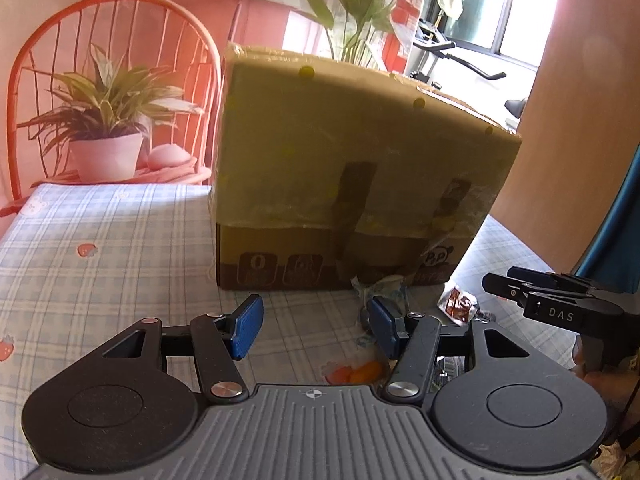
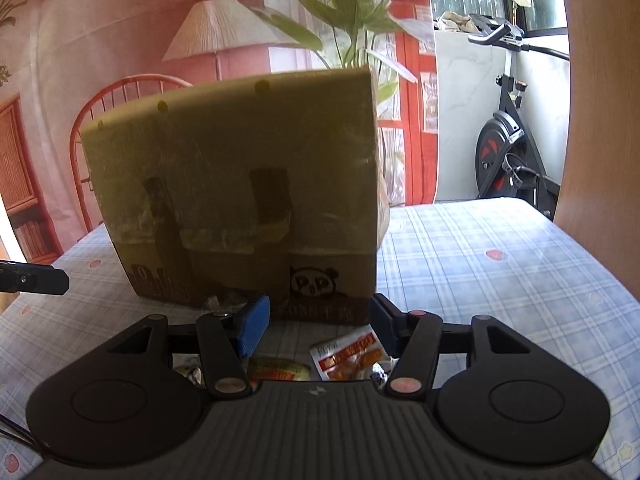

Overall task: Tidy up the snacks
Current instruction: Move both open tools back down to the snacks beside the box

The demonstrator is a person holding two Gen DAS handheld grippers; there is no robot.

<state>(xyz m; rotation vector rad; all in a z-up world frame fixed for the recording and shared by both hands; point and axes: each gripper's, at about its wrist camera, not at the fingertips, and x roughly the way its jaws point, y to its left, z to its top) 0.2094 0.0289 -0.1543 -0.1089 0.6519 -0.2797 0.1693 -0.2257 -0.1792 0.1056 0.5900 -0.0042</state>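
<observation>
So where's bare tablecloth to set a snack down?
Free: tablecloth left of the cardboard box, and the stretch right of it in the right wrist view. Crowded: snack packets just in front of the box.

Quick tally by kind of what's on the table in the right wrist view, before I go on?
Cardboard box: 1
Printed snack packets: 2 (red-and-white packet, yellow-orange packet)
Total: 3 clearly seen; other wrappers are partly hidden and not counted.

plaid tablecloth under a cardboard box and snack packets
</observation>
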